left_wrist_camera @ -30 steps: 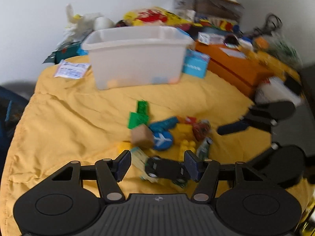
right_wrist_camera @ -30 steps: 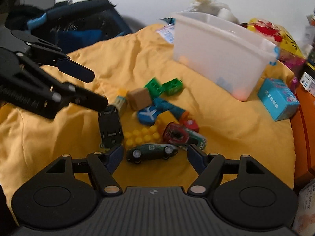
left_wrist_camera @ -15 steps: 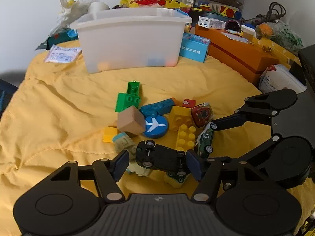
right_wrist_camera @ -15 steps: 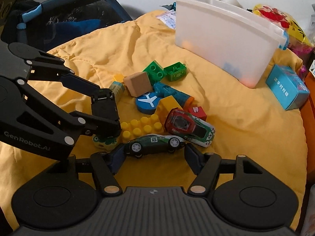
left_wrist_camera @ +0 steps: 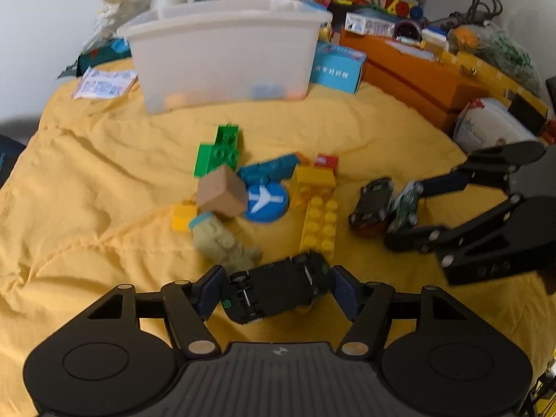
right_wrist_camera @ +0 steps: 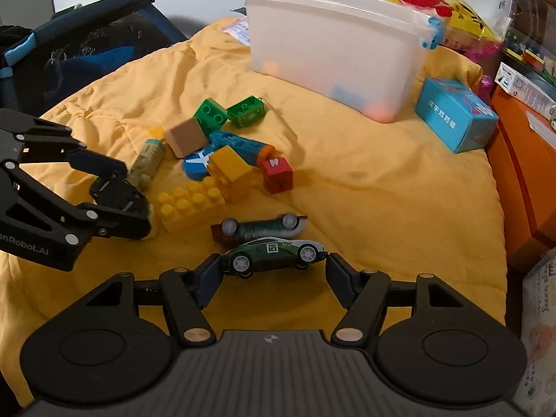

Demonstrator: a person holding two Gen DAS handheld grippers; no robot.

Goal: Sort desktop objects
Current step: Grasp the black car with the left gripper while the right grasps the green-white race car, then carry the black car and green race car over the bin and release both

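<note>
My left gripper [left_wrist_camera: 276, 290] is shut on a black toy car [left_wrist_camera: 278, 292], wheels turned up, held just above the yellow cloth; it also shows in the right wrist view [right_wrist_camera: 118, 205]. My right gripper [right_wrist_camera: 274, 264] is shut on a green and white toy car [right_wrist_camera: 272, 253], number 18 on its side. A red toy car [right_wrist_camera: 257, 231] lies overturned on the cloth just beyond it. Building blocks lie in a pile: a yellow plate [right_wrist_camera: 189, 203], a red cube [right_wrist_camera: 276, 175], green blocks [right_wrist_camera: 229, 113] and a brown cube [right_wrist_camera: 184, 137].
A translucent white bin [right_wrist_camera: 337, 48] stands at the back of the yellow cloth [right_wrist_camera: 382, 208]. A blue box [right_wrist_camera: 455, 118] and an orange box [left_wrist_camera: 417, 80] stand to the right. A dark bag [right_wrist_camera: 87, 45] lies off the left edge.
Both grippers have lifted and drawn back with their cars. The red car has tipped over onto its roof. The pile now lies farther ahead of both grippers.
</note>
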